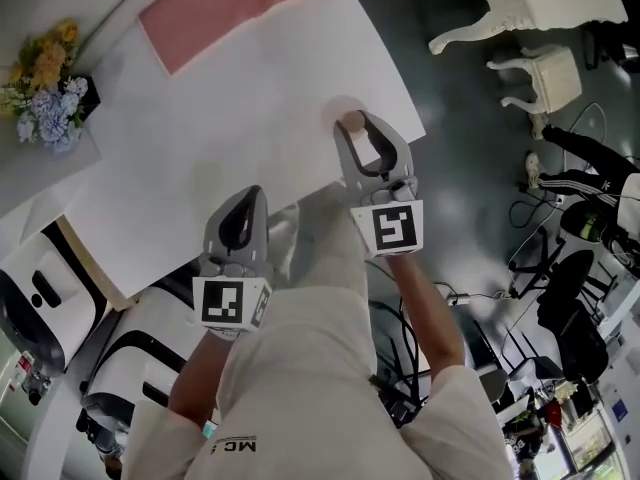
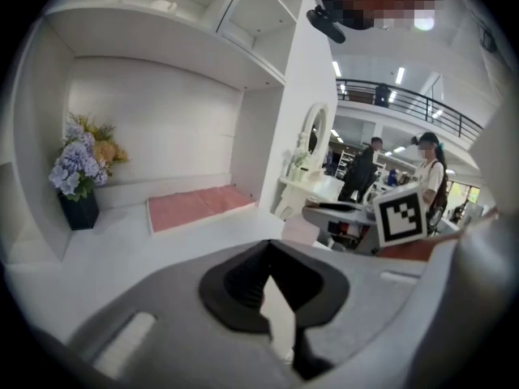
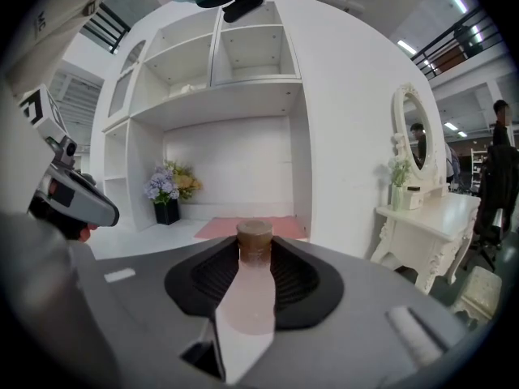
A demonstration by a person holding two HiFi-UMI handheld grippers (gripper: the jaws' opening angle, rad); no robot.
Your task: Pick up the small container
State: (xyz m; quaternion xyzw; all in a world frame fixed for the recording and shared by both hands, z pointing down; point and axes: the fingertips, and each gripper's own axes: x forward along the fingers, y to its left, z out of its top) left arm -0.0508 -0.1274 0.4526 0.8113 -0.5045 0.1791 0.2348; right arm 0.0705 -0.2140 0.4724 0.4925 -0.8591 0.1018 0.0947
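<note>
My right hand-held gripper [image 1: 360, 126] pinches the small pink container [image 3: 248, 290] below its brown cap [image 3: 254, 235]; it seems light, rigid, slippery; my left hand-held gripper [image 1: 248, 196] is pressed together

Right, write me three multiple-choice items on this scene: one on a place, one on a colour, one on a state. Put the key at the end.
1. In the head view, where do the flowers stand?
A. On the pink cloth
B. To the left of the pink cloth, apart from it
C. On the floor by the chair

2. What colour is the cap of the small container?
A. Brown
B. Blue
C. Green

3. What is the state of the right gripper?
A. Open and empty
B. Shut on the flowers
C. Shut on the small container

Key: 1 B, white surface shows between the flowers and the cloth. 2 A, the right gripper view shows a brown cap on a pale pink body. 3 C, its jaws press on both sides of the container.
</note>
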